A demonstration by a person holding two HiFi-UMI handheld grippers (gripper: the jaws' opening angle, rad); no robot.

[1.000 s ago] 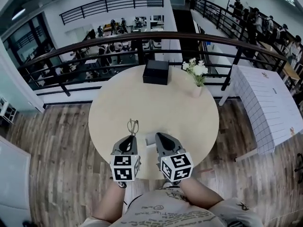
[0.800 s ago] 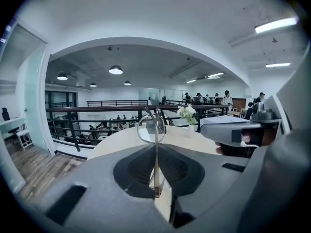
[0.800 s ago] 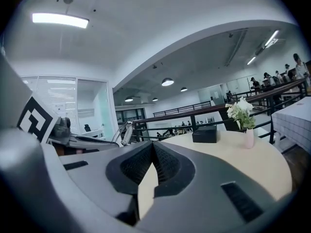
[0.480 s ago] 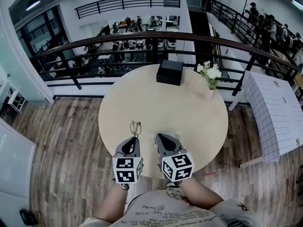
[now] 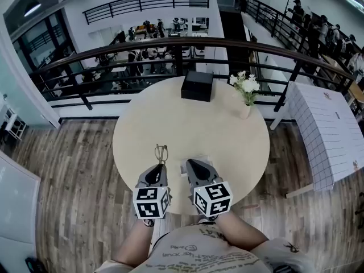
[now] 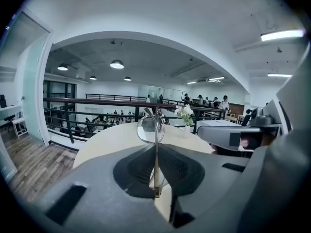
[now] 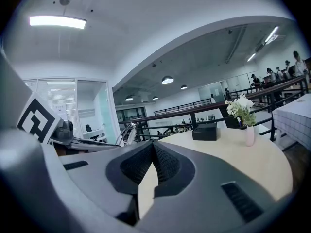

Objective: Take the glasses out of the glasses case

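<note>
Head view: the glasses (image 5: 161, 152) are out of any case, standing up from the tip of the left gripper (image 5: 160, 165) over the near part of the round worktop (image 5: 222, 135). The right gripper (image 5: 190, 163) sits just beside it and carries nothing that shows. A black case (image 5: 197, 86), likely the glasses case, rests at the far edge, well apart from both grippers, with a vase of flowers (image 5: 245, 95) near it.

Left gripper view: the left gripper (image 6: 155, 152) is pinched onto one thin metal temple arm (image 6: 156, 171), which runs up the seam between the jaws. A round lens (image 6: 148, 129) stands clear above the tip.

Right gripper view: the right gripper (image 7: 153, 148) has its jaws pressed together at the tips with nothing between them; only bare worktop (image 7: 252, 164) shows through the gap lower down. The glasses (image 7: 129, 134) appear at the left edge, the black case (image 7: 204, 131) and the vase of flowers (image 7: 245, 118) far off.

Judging by the look, this is a light wire frame: springy, easily bent, and free to swing at the hinge when held by a single arm. The lenses would smudge or scratch, so the grip belongs where it is, on the temple arm, or on the bridge, with a gentle pinch. A second hold on the other arm would steady the frame before it is set down with the lenses off the worktop
</note>
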